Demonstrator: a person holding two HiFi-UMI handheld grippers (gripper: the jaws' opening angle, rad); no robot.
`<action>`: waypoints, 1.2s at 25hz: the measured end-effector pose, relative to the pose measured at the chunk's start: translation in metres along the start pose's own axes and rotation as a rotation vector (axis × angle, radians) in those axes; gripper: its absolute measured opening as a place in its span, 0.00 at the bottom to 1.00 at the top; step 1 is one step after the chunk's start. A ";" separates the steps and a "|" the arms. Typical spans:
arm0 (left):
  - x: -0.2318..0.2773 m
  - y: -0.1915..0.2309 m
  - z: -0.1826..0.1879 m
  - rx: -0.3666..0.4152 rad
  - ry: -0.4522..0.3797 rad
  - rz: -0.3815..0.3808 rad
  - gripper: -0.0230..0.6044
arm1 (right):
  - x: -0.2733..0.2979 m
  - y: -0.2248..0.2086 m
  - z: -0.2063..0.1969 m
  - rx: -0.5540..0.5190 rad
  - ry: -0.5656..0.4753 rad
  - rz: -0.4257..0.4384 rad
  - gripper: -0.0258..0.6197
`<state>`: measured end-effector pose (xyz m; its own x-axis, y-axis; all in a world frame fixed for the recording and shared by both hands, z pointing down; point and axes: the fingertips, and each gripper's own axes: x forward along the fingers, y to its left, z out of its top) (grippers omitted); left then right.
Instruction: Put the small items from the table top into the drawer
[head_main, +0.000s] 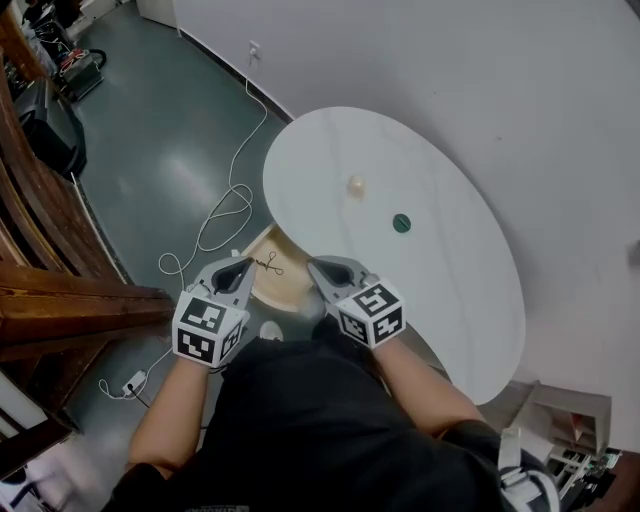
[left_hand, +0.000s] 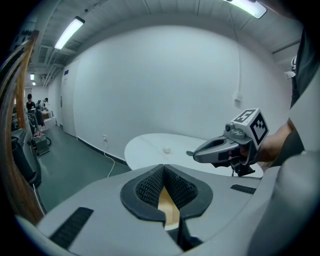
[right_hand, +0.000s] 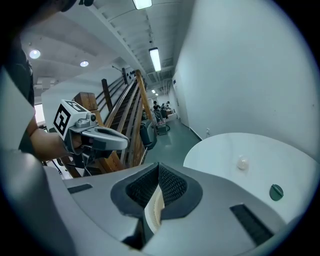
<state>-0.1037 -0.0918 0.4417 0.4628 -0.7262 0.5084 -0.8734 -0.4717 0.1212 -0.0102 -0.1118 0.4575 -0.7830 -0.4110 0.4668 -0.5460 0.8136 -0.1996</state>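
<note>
By the open drawer (head_main: 275, 290), left gripper (head_main: 241, 268) and right gripper (head_main: 322, 270) hover, fingers pinched together on nothing; green disc (head_main: 401, 222) and pale ball (head_main: 356, 186) lie ahead on the counter (head_main: 450, 290), nearer the right.

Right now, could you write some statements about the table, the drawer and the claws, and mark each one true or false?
1. A cream piece and a green disc lie on the round white table. True.
2. The right claw holds the green disc. False: it is shut and empty; the disc lies on the table.
3. The left claw is shut on nothing. True.
4. The wooden drawer is closed. False: it stands open.
</note>
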 end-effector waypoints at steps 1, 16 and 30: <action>0.002 -0.002 0.001 0.008 0.001 -0.009 0.06 | -0.002 -0.003 -0.001 0.004 -0.002 -0.009 0.05; 0.064 -0.045 0.028 0.097 0.053 -0.131 0.06 | -0.047 -0.083 -0.012 0.061 -0.005 -0.182 0.05; 0.116 -0.059 0.036 0.107 0.140 -0.143 0.06 | -0.080 -0.211 -0.062 0.078 0.110 -0.365 0.05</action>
<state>0.0072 -0.1661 0.4630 0.5486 -0.5751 0.6069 -0.7759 -0.6206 0.1132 0.1859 -0.2252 0.5162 -0.4990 -0.6178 0.6077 -0.8070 0.5868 -0.0661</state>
